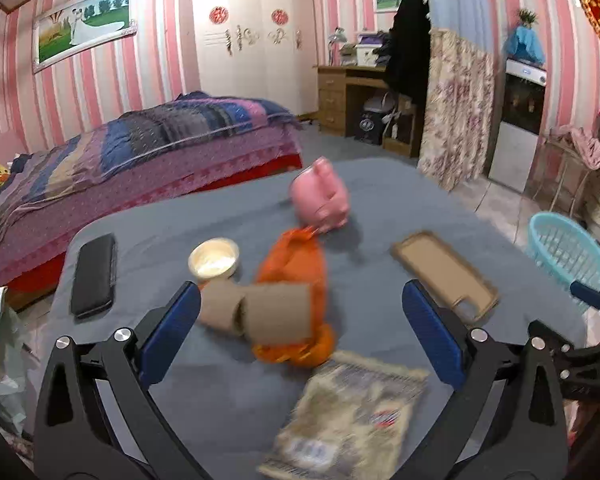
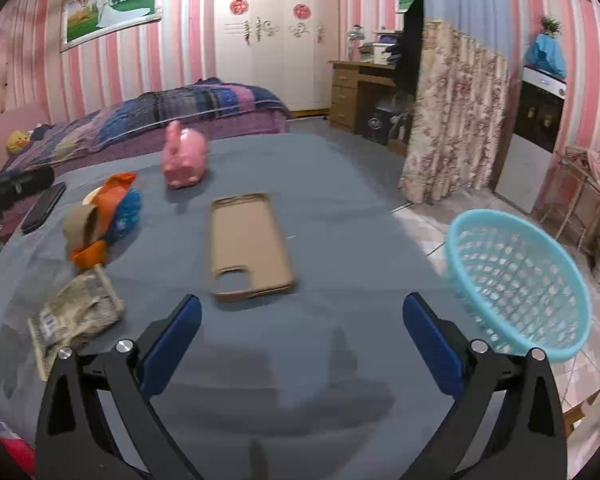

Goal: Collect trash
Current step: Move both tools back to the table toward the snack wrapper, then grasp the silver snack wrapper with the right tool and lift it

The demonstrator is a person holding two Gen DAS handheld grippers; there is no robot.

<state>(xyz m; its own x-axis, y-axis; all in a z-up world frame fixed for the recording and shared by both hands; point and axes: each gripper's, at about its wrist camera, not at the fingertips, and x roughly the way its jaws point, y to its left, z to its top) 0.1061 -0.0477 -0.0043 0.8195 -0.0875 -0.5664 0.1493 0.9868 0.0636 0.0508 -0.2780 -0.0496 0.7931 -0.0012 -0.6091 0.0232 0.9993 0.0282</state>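
Status: nothing is seen collected yet. The blue basket [image 2: 520, 284] is shown empty through its mesh, sitting off the table's right edge over the floor; how it is supported cannot be told.

Left gripper [image 1: 300, 336]: fingers spread wide, nothing clamped. It is aimed at the cardboard tube [image 1: 260, 312], which lies across the orange bag [image 1: 296, 264]. Contact with the tube cannot be confirmed; the view is motion-blurred. Judged: approach to a first pick.

Right gripper [image 2: 302, 340]: fingers spread wide, nothing held, above bare grey tablecloth [image 2: 340, 208], with the basket just to its right.

Trash left on the table, as judged:
- cardboard tube, on the orange bag
- orange bag, with something blue [image 2: 126, 212] tucked beside it
- crumpled wrapper [image 1: 352, 416], nearest the left gripper's base
- small white cup [image 1: 214, 259], just beside the tube; contents not resolvable

Probably not trash, judged to be left alone: tan phone case [image 2: 248, 248], black phone [image 1: 94, 276], pink piggy bank [image 1: 322, 196].

All trash is clustered on the left side, well apart from the basket, so each piece has to be carried across the table.
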